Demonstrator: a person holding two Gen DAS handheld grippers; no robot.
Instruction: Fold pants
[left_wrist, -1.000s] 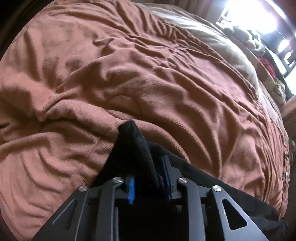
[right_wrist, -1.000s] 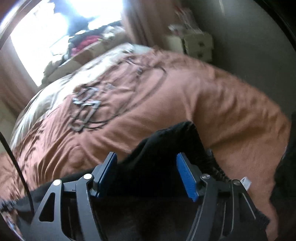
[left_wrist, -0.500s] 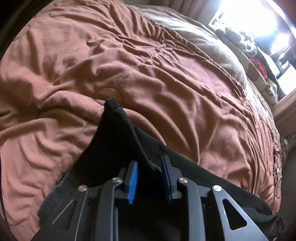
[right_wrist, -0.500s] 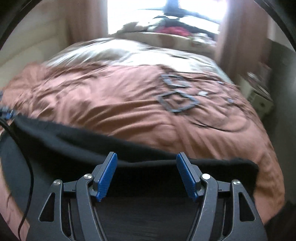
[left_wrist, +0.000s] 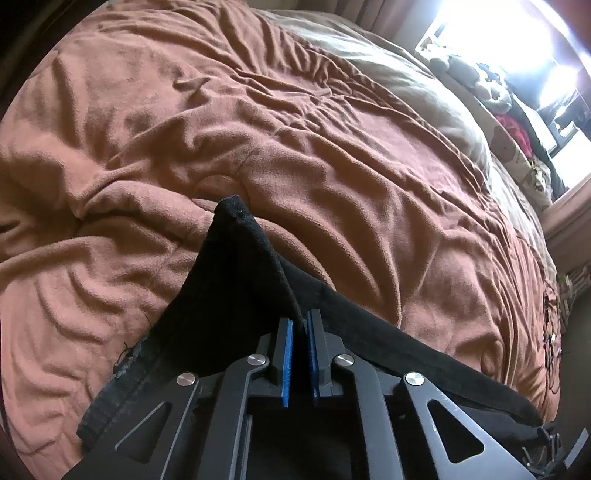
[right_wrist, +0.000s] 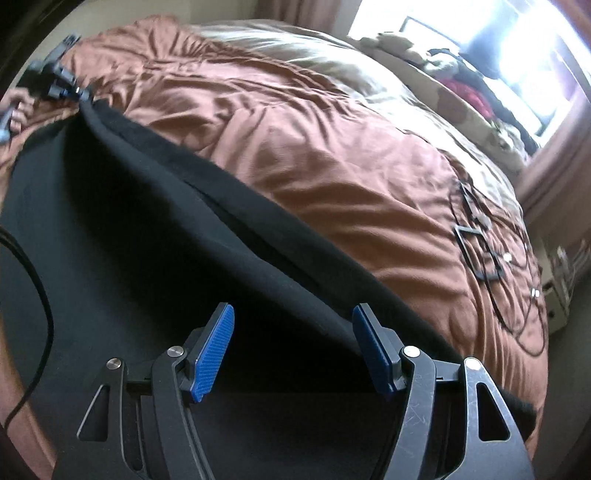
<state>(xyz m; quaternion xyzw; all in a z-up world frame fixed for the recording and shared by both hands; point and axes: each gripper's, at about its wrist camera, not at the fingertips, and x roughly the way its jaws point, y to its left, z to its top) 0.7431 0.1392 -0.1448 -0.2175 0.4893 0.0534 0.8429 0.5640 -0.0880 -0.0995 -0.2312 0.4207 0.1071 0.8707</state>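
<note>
pants (left_wrist: 236, 291): black, soft knit; lying along near edge of bed, one corner sticking up in a peak, frayed hem showing at L; in R view (right_wrist: 155, 236) stretching as a long dark band w/ a folded ridge
L gripper (left_wrist: 300, 334): blue fingers (left_wrist: 286, 354) clenching a pinch of the pants fabric, pads nearly touching
R gripper (right_wrist: 293, 332): fingers (right_wrist: 218, 343) standing wide apart, released, hovering over the pants; cloth below, not pinched
hand (right_wrist: 16, 107): gripping L gripper's handle, far L in R view
bed (left_wrist: 332, 166): rust-brown fleece blanket, heavily wrinkled; beige cover beyond
cords (right_wrist: 487, 251): dark loops lying on blanket, R side
room: bright window (left_wrist: 517, 40) glaring; clutter & stuffed toys (left_wrist: 469, 74) piling along sill
</note>
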